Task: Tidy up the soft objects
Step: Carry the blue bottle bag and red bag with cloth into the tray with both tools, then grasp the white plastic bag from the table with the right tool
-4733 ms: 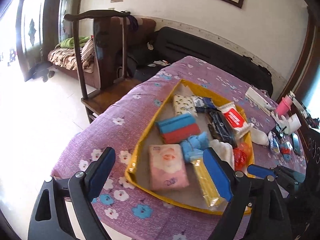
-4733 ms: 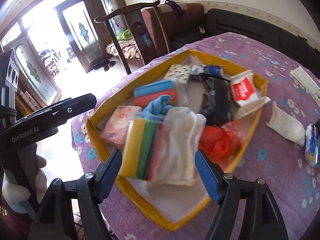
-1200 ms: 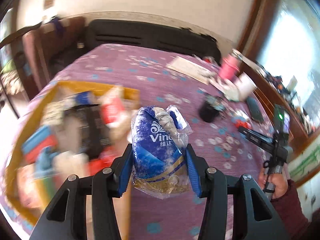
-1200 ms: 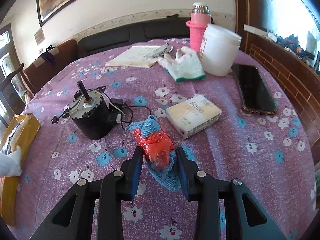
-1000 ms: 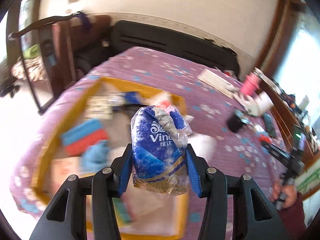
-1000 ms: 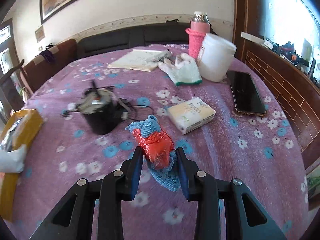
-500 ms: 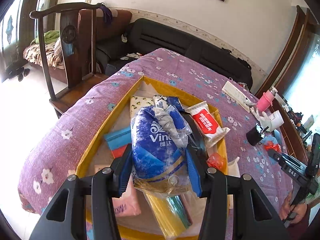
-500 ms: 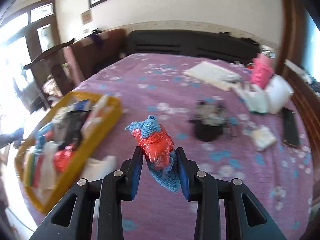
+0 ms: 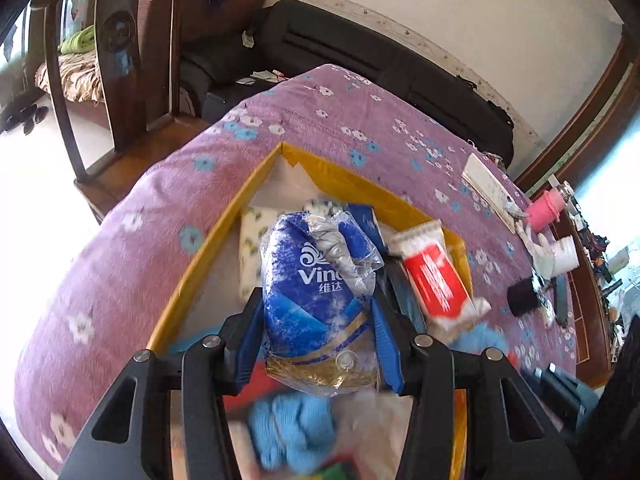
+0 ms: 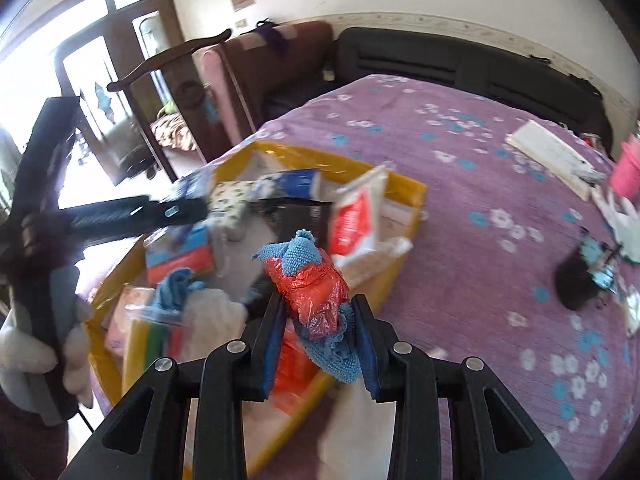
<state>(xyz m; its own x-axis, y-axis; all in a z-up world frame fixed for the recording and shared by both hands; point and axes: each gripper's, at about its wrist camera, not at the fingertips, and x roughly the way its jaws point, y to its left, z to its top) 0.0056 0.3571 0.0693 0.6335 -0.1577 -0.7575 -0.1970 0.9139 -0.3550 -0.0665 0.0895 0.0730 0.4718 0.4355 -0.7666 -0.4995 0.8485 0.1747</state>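
Soft objects mid-transfer: left gripper (image 9: 316,344) has its fingers (image 9: 249,340) clamped on a blue tissue pack (image 9: 316,296), hanging over the yellow tray (image 9: 200,256) at frame centre. Right gripper (image 10: 320,344) pinches a red-and-blue cloth bundle (image 10: 316,292), lower centre of its view, above the tray's near-right edge. Step looks like carry-to-tray. Next move likely calls for lowering each into a free gap, then opening; the tray is crowded, so overhang is a risk.

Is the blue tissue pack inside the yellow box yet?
Not yet. The blue tissue pack is pinched in the left gripper, held above the yellow box, not lying among the things inside.
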